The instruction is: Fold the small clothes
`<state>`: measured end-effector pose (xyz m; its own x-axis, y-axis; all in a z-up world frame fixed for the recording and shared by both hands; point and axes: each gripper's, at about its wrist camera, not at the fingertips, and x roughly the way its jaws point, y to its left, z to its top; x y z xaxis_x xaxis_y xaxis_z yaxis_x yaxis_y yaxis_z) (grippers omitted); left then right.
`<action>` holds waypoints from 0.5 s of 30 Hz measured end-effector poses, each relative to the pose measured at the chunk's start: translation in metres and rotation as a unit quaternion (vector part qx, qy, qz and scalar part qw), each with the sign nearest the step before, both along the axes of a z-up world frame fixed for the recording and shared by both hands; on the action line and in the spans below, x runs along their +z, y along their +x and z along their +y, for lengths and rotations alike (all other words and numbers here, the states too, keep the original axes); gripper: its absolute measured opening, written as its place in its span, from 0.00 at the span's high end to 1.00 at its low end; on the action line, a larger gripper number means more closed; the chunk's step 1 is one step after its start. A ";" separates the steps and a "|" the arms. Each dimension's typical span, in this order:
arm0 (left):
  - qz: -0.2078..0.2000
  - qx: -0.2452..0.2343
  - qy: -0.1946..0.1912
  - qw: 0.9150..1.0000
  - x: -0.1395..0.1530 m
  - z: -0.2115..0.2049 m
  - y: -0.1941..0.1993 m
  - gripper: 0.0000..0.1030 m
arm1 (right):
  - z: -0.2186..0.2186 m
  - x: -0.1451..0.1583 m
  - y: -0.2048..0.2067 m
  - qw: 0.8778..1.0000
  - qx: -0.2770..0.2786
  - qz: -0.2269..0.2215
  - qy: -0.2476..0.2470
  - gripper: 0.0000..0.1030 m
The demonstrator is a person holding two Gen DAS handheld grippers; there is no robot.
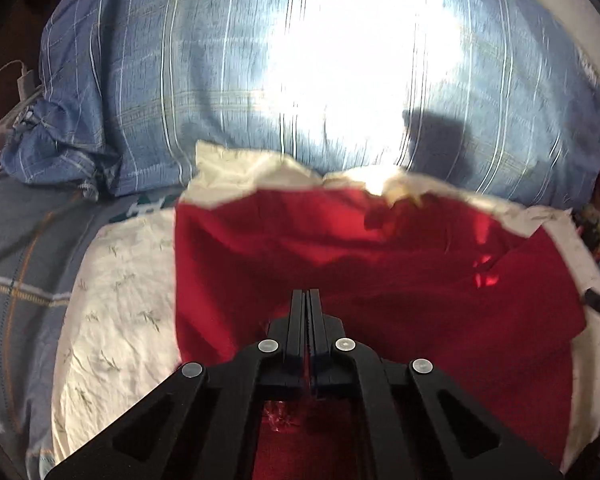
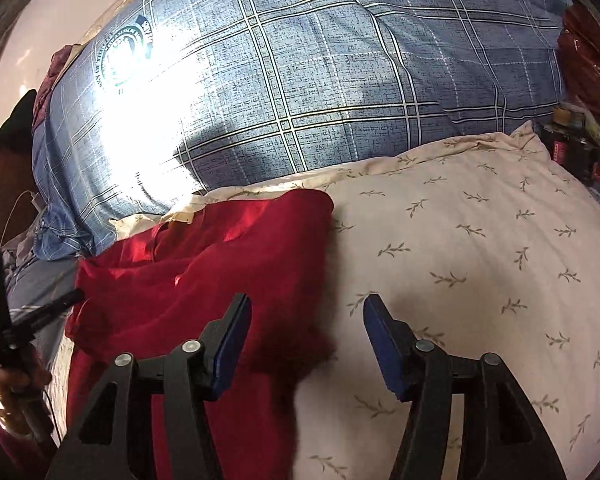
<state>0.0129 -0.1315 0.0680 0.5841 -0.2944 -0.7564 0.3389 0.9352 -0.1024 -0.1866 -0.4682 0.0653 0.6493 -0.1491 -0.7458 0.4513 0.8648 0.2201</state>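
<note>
A red garment (image 1: 340,272) lies rumpled on a white leaf-print pillow (image 1: 116,312). My left gripper (image 1: 309,294) is shut, its fingers pressed together low over the red cloth; whether cloth is pinched between them I cannot tell. In the right wrist view the red garment (image 2: 204,280) lies on the pillow's left part (image 2: 480,272). My right gripper (image 2: 306,308) is open, its blue-padded fingers (image 2: 232,344) straddling the garment's right edge just above it. The left gripper (image 2: 4,320) shows at the far left edge, held in a hand.
A blue plaid pillow (image 2: 320,92) with a round crest lies behind the white one, in bright glare. A white charger and cable (image 1: 24,80) sit at far left. Red plastic and cluttered items (image 2: 584,120) stand at the right.
</note>
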 end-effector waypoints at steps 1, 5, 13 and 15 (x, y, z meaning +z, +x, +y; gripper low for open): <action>-0.012 -0.002 -0.001 1.000 0.009 0.002 0.000 1.00 | -0.002 0.000 0.005 1.000 0.002 0.000 0.002 0.37; -0.012 -0.006 -0.007 1.000 0.018 0.013 -0.004 1.00 | -0.003 -0.001 0.013 1.000 -0.002 -0.006 0.015 0.37; 0.051 0.003 -0.038 0.998 -0.008 0.022 0.001 0.63 | 0.011 -0.003 0.014 0.999 0.014 -0.013 0.027 0.36; 0.054 -0.012 -0.019 0.998 -0.015 0.012 0.002 0.63 | 0.014 -0.002 0.013 0.999 0.017 -0.013 0.027 0.36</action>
<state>0.0146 -0.1197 0.0530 0.4921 -0.3373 -0.8025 0.3461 0.9217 -0.1752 -0.1733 -0.4542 0.0635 0.6725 -0.0861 -0.7351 0.4152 0.8661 0.2783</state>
